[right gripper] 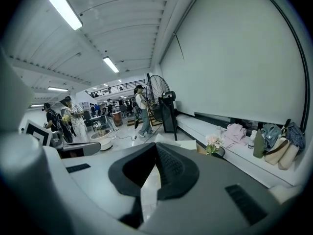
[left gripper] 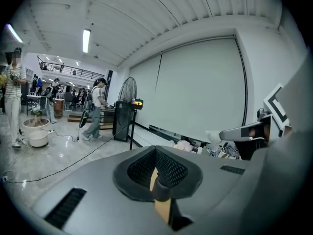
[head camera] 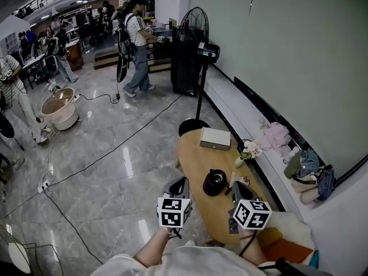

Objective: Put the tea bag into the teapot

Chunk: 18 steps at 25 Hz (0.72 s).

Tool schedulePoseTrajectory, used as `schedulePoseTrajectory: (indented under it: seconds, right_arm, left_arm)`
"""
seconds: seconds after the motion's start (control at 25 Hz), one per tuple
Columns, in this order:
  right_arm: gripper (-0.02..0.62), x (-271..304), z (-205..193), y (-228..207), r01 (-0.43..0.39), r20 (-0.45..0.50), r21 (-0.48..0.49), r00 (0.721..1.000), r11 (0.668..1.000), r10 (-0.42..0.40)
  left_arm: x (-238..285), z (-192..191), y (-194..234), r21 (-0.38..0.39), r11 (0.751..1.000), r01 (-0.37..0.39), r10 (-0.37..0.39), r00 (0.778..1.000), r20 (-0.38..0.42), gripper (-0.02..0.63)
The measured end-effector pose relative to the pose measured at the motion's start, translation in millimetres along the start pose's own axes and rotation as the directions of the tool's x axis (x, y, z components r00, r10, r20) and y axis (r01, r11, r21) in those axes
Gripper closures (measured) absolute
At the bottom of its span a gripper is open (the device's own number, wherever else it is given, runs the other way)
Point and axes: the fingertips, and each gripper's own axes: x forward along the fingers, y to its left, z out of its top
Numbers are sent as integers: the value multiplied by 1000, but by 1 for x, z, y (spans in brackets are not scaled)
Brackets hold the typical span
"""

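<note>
A black teapot (head camera: 215, 182) stands on the oval wooden table (head camera: 198, 157), near its front end. A small pale item (head camera: 245, 180) lies just right of the teapot; it is too small to tell whether it is the tea bag. My left gripper (head camera: 181, 181) (left gripper: 155, 151) hovers at the table's left edge, left of the teapot, its pads pressed together with nothing seen between them. My right gripper (head camera: 237, 185) (right gripper: 155, 147) is held just right of the teapot, tips meeting, and looks empty. Both gripper views point level across the room and do not show the teapot.
A white box (head camera: 214, 138) lies at the table's far end and a small flower vase (head camera: 247, 152) at its right edge. A standing fan (head camera: 198, 45) is beyond the table. Bags and clothes (head camera: 305, 168) line the wall ledge. Cables (head camera: 103, 154) cross the floor; people stand far off.
</note>
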Motion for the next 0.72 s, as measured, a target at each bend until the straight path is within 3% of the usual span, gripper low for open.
schedulePoseTrajectory:
  seconds: [0.28,0.72]
  right_arm:
    - [561,25,15,-12,-23,3,-9,1000,1000,23]
    - [561,53,1,-16,25,-46,54,999,998,-22]
  left_arm:
    - [27,13,4,-4,1000,-24,24,1000,19,591]
    - [61,11,15,39,999,26,-24,999,-48,591]
